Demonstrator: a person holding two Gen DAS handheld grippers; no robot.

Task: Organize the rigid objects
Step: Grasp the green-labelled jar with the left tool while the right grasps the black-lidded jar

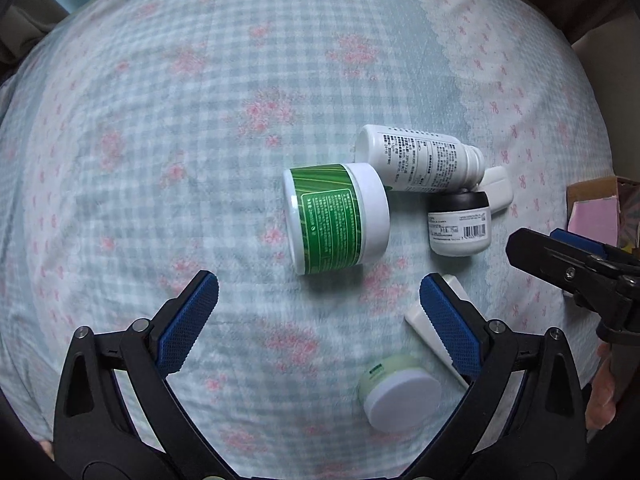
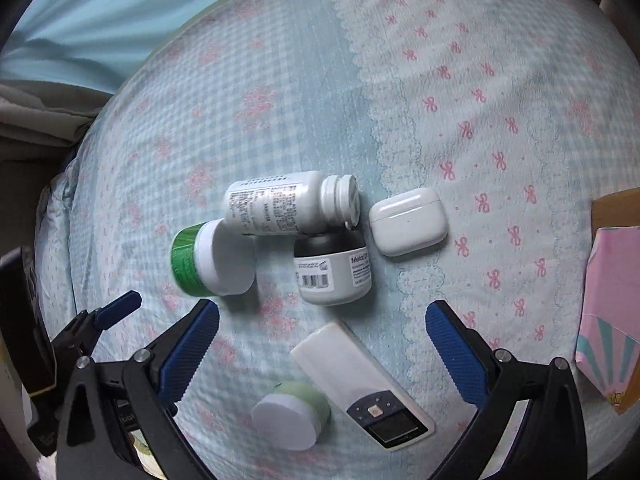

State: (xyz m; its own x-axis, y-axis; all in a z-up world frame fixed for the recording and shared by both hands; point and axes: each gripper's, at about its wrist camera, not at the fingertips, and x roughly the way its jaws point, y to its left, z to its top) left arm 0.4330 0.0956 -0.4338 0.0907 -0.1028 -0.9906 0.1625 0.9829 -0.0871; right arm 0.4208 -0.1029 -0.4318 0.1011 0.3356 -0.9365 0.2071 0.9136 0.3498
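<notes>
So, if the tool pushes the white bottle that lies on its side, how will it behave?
The white bottle is round and lying flat, so it will probably roll. It seems to rest against the black-capped jar and may nudge it. Smooth plastic could slip; the soft bedsheet may slow it.

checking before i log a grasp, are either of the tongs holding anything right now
Nothing is held. The left tongs and the right tongs are both open wide above the bedspread, and no pad touches the green jar or the remote.
</notes>
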